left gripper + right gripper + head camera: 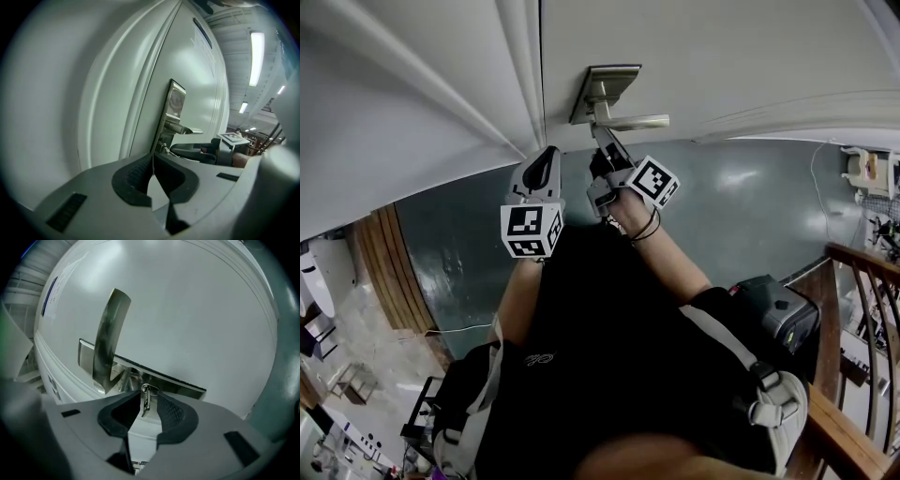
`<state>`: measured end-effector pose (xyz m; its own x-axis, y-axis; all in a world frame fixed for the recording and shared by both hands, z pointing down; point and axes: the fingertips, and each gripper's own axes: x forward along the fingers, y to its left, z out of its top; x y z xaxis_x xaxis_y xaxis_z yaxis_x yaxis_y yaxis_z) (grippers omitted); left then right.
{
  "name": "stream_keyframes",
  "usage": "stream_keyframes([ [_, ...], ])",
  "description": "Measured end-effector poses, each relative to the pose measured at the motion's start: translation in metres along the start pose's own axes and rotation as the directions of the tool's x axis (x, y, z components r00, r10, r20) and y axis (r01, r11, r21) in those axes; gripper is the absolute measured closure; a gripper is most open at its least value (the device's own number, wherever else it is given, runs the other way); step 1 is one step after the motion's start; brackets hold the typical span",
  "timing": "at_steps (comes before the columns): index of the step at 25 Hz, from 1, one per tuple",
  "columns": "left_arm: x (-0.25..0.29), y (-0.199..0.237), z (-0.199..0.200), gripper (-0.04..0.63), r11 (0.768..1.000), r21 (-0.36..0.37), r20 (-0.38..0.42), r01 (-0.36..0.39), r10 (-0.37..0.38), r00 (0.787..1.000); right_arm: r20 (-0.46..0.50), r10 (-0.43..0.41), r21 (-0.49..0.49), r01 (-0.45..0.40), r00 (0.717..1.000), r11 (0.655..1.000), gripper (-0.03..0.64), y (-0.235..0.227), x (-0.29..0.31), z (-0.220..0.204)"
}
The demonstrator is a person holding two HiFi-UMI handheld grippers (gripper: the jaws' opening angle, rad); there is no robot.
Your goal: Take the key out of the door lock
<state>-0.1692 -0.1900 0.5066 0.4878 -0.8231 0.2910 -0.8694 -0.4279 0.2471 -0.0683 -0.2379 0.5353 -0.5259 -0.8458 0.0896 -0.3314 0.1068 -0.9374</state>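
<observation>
Key [145,405] is in the lock, on the plate [183,384] right by the base of the handle [108,338]. It pokes straight out of the door [197,310], so its long axis runs square to the door face and points back along the right gripper [148,395]. Looks like that's why the gripper is held level and aimed dead at it, since a straight pull back should slide it out. The key shows edge-on, flat sides facing the pads. Jaws are narrow and sit either side of it, but I can't see them pinching yet. Left gripper [153,157] has its jaws closed on nothing, parked near the door edge, I'd guess just to stay clear.
</observation>
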Motion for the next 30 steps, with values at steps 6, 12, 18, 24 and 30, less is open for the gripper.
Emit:
stream_keyframes([
  [6, -0.001, 0.008, 0.002, 0.566, 1.000, 0.003, 0.001, -0.017, 0.017, 1.000, 0.010, -0.028, 0.088, 0.027, 1.000, 0.996, 0.508, -0.010, 0.009, -0.001],
  [12, -0.003, 0.018, 0.005, 0.566, 0.999, -0.003, 0.005, -0.035, 0.035, 0.999, 0.050, 0.021, 0.191, -0.031, 0.998, 0.981, 0.574, -0.002, 0.016, 0.001],
  [18, -0.001, 0.021, 0.004, 0.566, 0.999, -0.007, 0.006, -0.037, 0.037, 0.999, 0.081, 0.034, 0.232, -0.052, 0.996, 0.971, 0.583, -0.005, 0.016, 0.002],
  [24, -0.005, 0.019, 0.002, 0.566, 0.999, -0.010, 0.004, -0.034, 0.034, 0.999, 0.082, 0.018, 0.208, -0.035, 0.996, 0.977, 0.584, -0.004, 0.015, 0.002],
  [30, -0.009, 0.015, 0.002, 0.566, 1.000, -0.004, 0.006, -0.031, 0.031, 1.000, 0.091, 0.013, 0.230, -0.034, 0.996, 0.973, 0.586, -0.003, 0.013, 0.001],
])
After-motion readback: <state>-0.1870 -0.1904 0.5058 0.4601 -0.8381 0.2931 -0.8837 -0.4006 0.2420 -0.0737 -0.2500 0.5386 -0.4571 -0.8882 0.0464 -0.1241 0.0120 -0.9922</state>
